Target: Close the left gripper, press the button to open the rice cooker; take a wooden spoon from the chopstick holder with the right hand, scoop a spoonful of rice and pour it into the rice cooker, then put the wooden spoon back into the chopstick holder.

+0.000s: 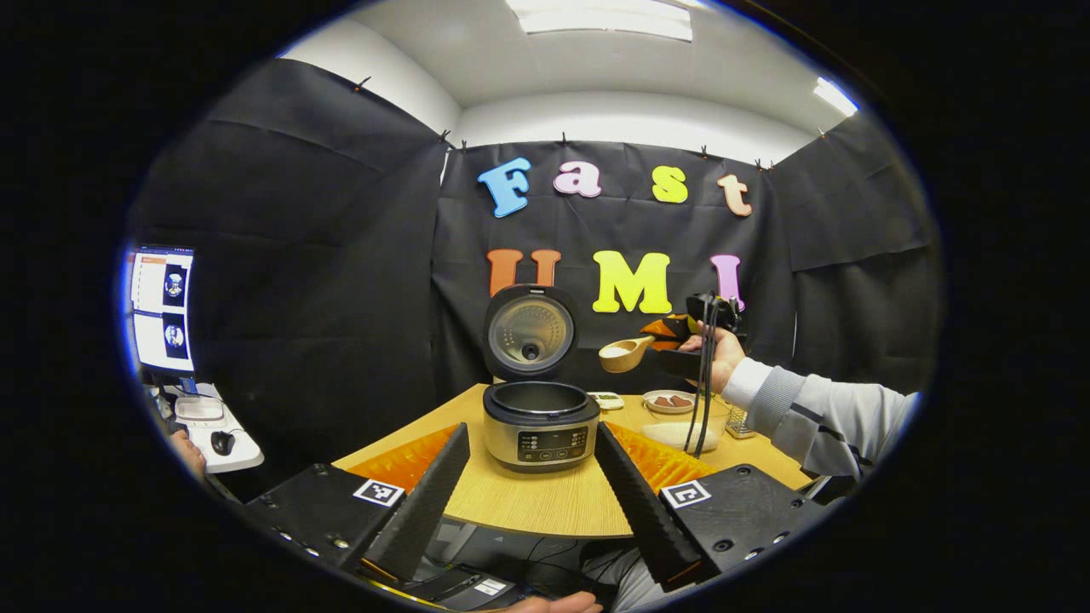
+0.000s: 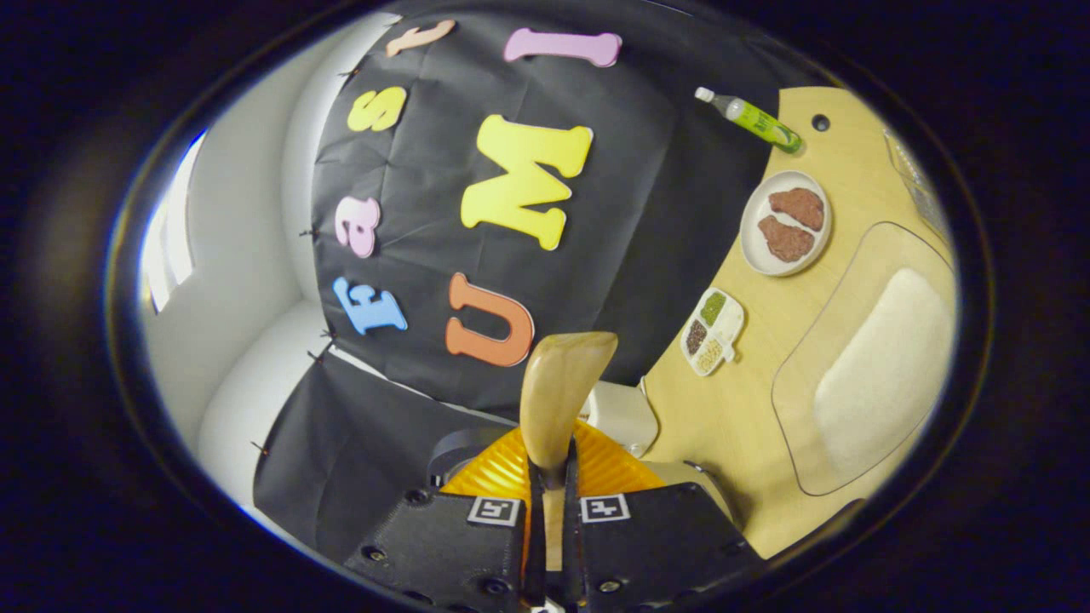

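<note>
Right hand-held gripper (image 2: 552, 498) clamps the wooden spoon (image 2: 562, 392), bowl hidden; left hand-held gripper (image 1: 532, 477) gapes wide.

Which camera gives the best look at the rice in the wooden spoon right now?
The left gripper view. It shows the wooden spoon side-on beside the open rice cooker, with white rice in its bowl, held by the right gripper. The right gripper view looks along the handle, so the bowl's contents are hidden.
</note>
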